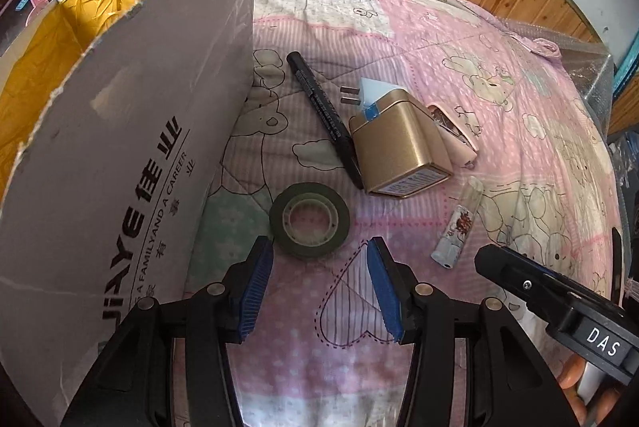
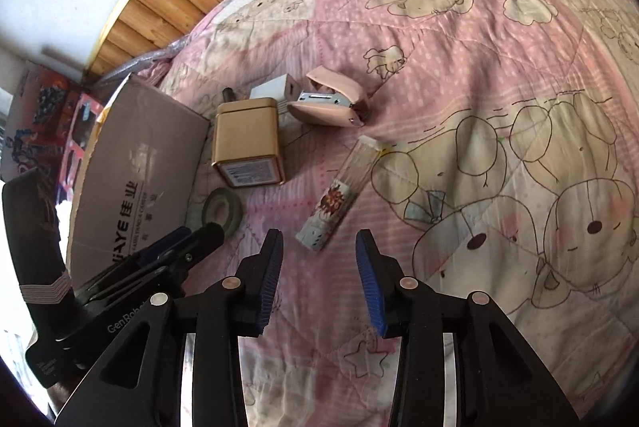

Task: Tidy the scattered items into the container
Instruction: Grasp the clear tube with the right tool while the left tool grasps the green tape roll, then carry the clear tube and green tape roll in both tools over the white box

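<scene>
My left gripper wide open, empty, just short of tape roll; my right gripper open, empty, near tube; box at left

On the grey flap of the cardboard box at the left of my left wrist view I read "JIAYE" in big black letters with 2 large Chinese characters after it, and under that "A FAMILY AND A CAREER" beside smaller Chinese characters. My right wrist view shows the same print at centre left, partly hidden. At the lower right of the left view, a white-on-black tag on my right gripper reads "DAS". At the lower left of the right view, my left gripper bears "GenRob", cut off. The label on the gold tin is too small to read.
</scene>
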### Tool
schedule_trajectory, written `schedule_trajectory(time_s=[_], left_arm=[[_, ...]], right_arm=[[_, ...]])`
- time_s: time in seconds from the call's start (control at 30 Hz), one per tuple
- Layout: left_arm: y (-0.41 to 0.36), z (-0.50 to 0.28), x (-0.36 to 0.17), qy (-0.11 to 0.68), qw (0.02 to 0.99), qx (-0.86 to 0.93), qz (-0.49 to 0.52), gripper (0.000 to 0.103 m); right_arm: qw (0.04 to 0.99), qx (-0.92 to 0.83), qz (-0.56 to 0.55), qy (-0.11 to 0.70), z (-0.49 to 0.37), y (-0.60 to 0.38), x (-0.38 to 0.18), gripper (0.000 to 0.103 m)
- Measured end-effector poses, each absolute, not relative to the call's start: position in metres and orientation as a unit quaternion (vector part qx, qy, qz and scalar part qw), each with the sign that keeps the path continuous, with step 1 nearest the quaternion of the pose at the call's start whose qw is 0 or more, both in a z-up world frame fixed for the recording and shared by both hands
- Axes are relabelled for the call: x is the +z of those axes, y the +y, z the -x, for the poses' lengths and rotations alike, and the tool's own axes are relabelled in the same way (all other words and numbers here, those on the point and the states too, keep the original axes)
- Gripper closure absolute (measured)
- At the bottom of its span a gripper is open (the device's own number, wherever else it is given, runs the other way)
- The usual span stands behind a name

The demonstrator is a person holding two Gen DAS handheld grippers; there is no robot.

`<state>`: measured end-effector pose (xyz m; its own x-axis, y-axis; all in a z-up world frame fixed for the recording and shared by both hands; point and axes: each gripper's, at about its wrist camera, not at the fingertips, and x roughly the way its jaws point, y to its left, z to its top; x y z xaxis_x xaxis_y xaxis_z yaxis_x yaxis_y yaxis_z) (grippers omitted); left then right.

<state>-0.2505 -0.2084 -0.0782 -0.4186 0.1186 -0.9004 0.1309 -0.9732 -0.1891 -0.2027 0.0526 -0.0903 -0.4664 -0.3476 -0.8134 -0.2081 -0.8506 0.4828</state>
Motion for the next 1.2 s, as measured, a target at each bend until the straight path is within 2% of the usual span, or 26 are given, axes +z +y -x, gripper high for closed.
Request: schedule_trajectory(time_s=[0.17,0.33,0.37,0.4,0.43,0.6,0.93,1.2], left_arm=[[-0.215,0.261,-0.091,0.125,0.008,-0.831,-0.541,0.048],[-0.213,0.264,-0.095,0.123,0.005,-0.84,-0.528,0.045],[-0.212,0.264,-0.094,0.121,0.005,-0.842,-0.526,0.045],[-0.211,0.264,-0.094,0.115,0.008,-0.845,-0.523,0.049],[-0.211,0.263,-0.093,0.11,0.01,-0.848,-0.519,0.053],[-0.215,0.255,-0.088,0.132,0.004,-0.849,-0.511,0.054],[-0.213,0.239,-0.072,0.137,0.004,-0.854,-0.502,0.054],[-0.212,0.225,-0.055,0.137,-0.005,-0.86,-0.492,0.054]], right_arm=[[0.035,-0.811,-0.522,-0.262,0.22,0.053,-0.104,0.062],[0.039,-0.831,-0.51,-0.217,0.234,0.042,-0.105,0.061],[0.036,-0.836,-0.509,-0.201,0.236,0.04,-0.104,0.065],[0.032,-0.839,-0.509,-0.189,0.237,0.038,-0.104,0.076],[0.031,-0.84,-0.509,-0.185,0.238,0.039,-0.105,0.082],[0.041,-0.835,-0.504,-0.219,0.234,0.053,-0.108,0.089],[0.044,-0.832,-0.493,-0.251,0.219,0.066,-0.101,0.089],[0.045,-0.837,-0.488,-0.245,0.203,0.062,-0.085,0.089]])
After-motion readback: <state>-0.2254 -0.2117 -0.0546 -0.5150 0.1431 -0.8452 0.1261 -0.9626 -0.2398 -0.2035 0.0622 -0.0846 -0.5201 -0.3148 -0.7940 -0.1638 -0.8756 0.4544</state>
